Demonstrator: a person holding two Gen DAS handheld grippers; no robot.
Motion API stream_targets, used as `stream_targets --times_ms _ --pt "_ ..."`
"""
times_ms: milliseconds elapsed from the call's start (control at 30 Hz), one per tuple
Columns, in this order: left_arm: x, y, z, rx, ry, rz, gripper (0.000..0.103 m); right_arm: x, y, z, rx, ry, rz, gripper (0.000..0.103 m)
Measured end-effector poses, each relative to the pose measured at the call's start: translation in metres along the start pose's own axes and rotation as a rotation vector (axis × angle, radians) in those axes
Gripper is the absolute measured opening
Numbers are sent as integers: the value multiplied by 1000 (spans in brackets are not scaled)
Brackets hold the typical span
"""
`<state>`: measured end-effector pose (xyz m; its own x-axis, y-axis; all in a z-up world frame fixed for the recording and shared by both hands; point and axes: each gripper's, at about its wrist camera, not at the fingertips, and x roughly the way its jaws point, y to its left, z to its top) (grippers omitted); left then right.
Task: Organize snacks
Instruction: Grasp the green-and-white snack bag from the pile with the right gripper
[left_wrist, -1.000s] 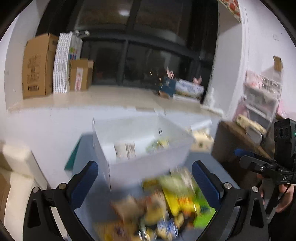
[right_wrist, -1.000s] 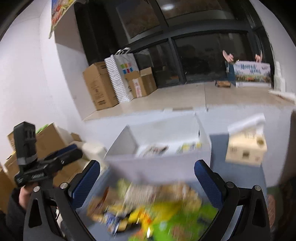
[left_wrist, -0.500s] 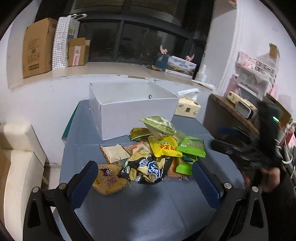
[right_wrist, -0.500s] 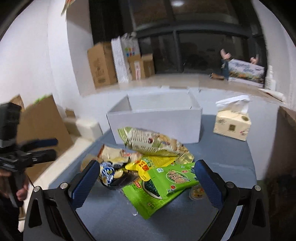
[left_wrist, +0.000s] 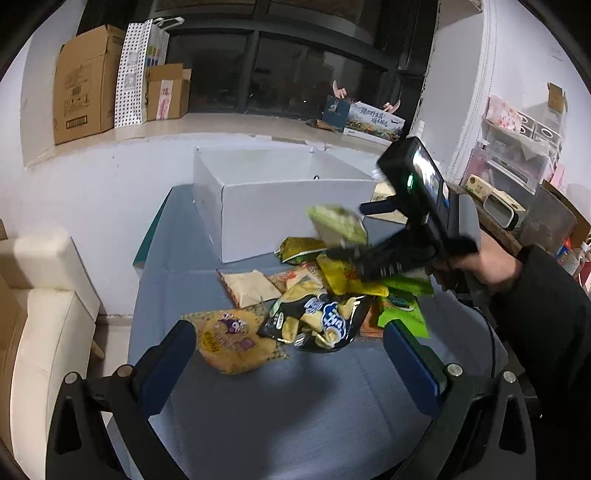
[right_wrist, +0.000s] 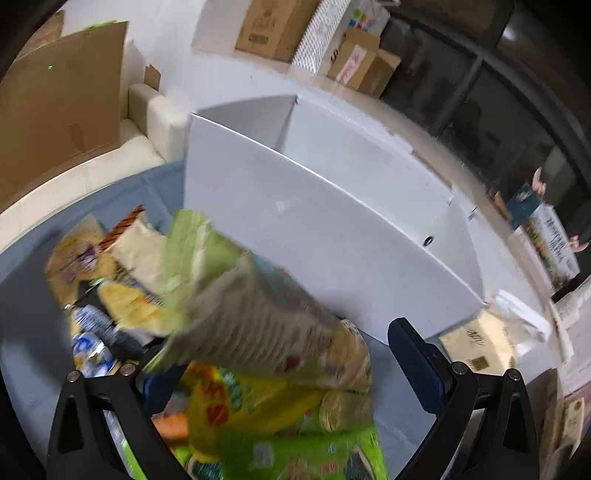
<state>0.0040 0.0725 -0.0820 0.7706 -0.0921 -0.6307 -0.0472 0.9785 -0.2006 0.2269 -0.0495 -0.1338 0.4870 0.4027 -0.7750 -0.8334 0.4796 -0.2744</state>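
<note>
While every snack packet (left_wrist: 314, 321) is lying piled at 6 o'clock of the white box (left_wrist: 288, 214), the right gripper (right_wrist: 288, 365) is closing around the pale-green bag (right_wrist: 255, 314), not yet pinching it; the left gripper (left_wrist: 288, 354) is hanging wide, holding nothing.

Bare grey-blue table (left_wrist: 295, 413) lies open in front of the left gripper (left_wrist: 291, 354), whose blue fingers stand wide apart with nothing between them. Just beyond, the snack pile (left_wrist: 314, 295) blocks the middle. The white box (left_wrist: 291, 206) stands right behind the pile, its front wall upright, top open. The right gripper (right_wrist: 284, 362), jaws closing, crowds in from the right side over the pile, with the pale green bag (right_wrist: 251, 310) between its fingers, filling that gap. To the pile's left a strip of table stays free up to the box. A tissue box (right_wrist: 476, 347) sits just beside the box's right corner.
</note>
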Motion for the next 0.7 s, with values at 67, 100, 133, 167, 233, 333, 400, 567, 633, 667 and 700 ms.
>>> stream_targets --times_ms 67,100,133,167,233,333,400,567,633,667,700 --pt "1 2 -2 -1 2 0 103 -1 -12 1 104 -31 75 79" --pt "1 3 -3 -3 4 0 103 -4 -14 0 120 -44 67 79" --pt "2 4 -3 -4 5 -2 103 -8 -16 -2 136 -60 64 77" --pt "3 5 -4 -8 7 -8 103 -12 -17 -4 150 -73 72 77" --pt "6 5 -4 -12 5 -19 103 -22 -26 -10 195 -97 108 74" --pt "15 -1 -2 17 14 -56 103 -48 -46 -20 320 -180 184 72" --pt "24 -8 0 57 25 -57 103 -69 -58 -25 400 -246 230 72" --pt "63 -23 7 124 101 -93 103 -141 -75 -53 566 -454 320 72" --pt "81 -29 10 147 131 -94 103 -163 -77 -60 607 -502 330 72" --pt "90 -30 11 155 147 -94 103 -173 -77 -66 624 -518 333 72" --pt "97 -33 12 164 161 -91 103 -185 -75 -75 647 -538 336 72"
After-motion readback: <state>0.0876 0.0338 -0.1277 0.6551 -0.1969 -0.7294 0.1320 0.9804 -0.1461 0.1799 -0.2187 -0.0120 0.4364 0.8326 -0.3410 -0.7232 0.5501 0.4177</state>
